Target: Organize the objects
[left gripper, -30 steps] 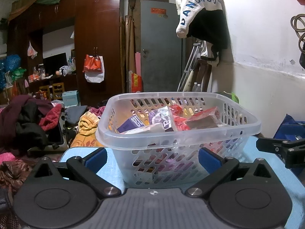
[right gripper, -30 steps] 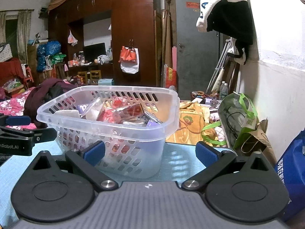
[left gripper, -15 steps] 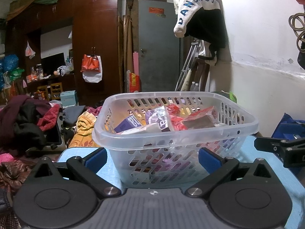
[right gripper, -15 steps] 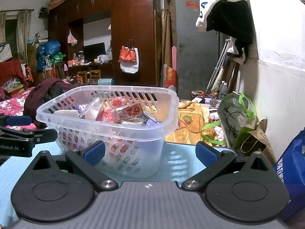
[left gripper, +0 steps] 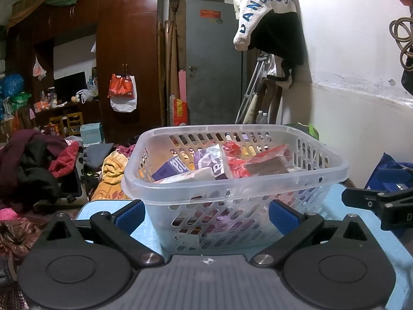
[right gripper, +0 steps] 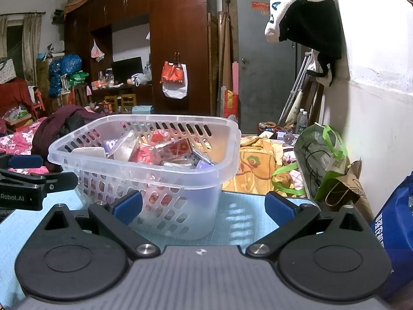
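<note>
A clear plastic basket (left gripper: 232, 188) with slotted walls stands on a light blue table mat (left gripper: 144, 230). It holds several snack packets, purple, red and white (left gripper: 214, 164). My left gripper (left gripper: 205, 213) is open and empty, its blue pads either side of the basket's near wall. In the right wrist view the basket (right gripper: 144, 170) sits left of centre. My right gripper (right gripper: 204, 206) is open and empty, its left pad in front of the basket's near corner. Each gripper shows at the edge of the other's view.
Beyond the table lie piles of clothes (left gripper: 33, 165) and a yellow blanket (right gripper: 258, 160). A green bag (right gripper: 322, 155) and a blue bag (right gripper: 395, 232) stand at the right by the white wall. A wardrobe (right gripper: 178, 46) and grey door (left gripper: 214, 62) are behind.
The left view has shifted slightly, so the basket sits a little further left in it. The right gripper has hardly moved. Both grippers stay open.
</note>
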Demonstrator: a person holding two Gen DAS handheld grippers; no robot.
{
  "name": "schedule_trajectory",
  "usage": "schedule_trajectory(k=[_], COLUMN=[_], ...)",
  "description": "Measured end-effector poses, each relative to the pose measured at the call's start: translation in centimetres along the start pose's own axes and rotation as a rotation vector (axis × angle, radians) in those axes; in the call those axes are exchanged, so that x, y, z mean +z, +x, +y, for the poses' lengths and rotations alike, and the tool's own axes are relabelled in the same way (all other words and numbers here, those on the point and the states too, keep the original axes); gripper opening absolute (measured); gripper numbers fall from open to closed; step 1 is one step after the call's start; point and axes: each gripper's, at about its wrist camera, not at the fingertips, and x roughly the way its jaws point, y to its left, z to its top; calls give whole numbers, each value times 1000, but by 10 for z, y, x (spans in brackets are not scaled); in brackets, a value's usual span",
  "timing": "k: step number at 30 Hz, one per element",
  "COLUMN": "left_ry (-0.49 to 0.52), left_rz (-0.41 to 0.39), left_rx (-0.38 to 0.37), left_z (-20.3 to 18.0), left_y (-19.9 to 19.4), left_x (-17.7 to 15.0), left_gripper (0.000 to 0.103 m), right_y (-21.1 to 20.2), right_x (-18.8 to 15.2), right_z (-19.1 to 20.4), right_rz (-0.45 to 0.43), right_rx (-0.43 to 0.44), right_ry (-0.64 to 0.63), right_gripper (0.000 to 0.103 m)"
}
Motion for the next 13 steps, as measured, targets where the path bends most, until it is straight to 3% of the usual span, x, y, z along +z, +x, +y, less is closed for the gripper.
schedule_trajectory(k=[13], left_ry=[1], left_rz=[-8], left_rx=[8], left_z=[-3], left_y=[0], left_x=[1], left_gripper=[103], right_y=[0], right_x=[-1], right_z=[0], right_rz=[1], right_rx=[-3], right_ry=[0], right_gripper=[103])
